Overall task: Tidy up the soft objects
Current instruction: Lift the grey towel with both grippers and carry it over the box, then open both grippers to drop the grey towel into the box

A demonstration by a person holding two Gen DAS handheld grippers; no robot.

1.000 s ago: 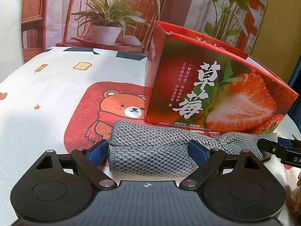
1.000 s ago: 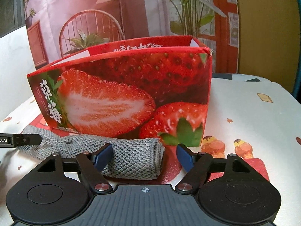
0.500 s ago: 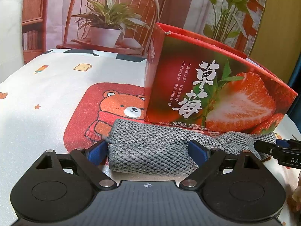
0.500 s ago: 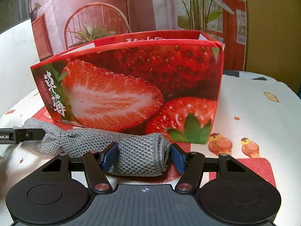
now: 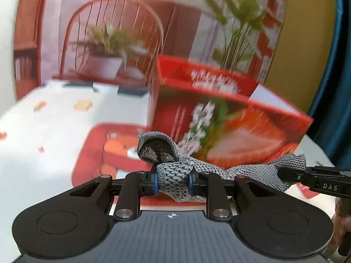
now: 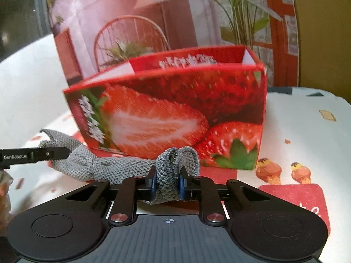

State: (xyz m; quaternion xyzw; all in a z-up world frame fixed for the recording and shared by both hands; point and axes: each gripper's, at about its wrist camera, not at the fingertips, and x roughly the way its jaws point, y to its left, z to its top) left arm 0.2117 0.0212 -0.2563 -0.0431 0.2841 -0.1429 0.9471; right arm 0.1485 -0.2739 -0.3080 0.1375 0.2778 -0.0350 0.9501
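Left gripper (image 5: 172,183) and right gripper (image 6: 168,184), jaws closing, each pinch one end of the grey knitted cloth (image 5: 241,171), which hangs near the strawberry box (image 6: 175,114) on the table (image 6: 307,135).

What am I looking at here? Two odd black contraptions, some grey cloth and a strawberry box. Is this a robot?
No robot: a person holds a two-finger tool in each hand, each carrying its own camera looking along the jaws. One picture is from the left gripper, the other from the right gripper. Each has its jaws closing on one end of the same grey knitted cloth, bunching it. Behind it stands an open strawberry box on a patterned tablecloth.
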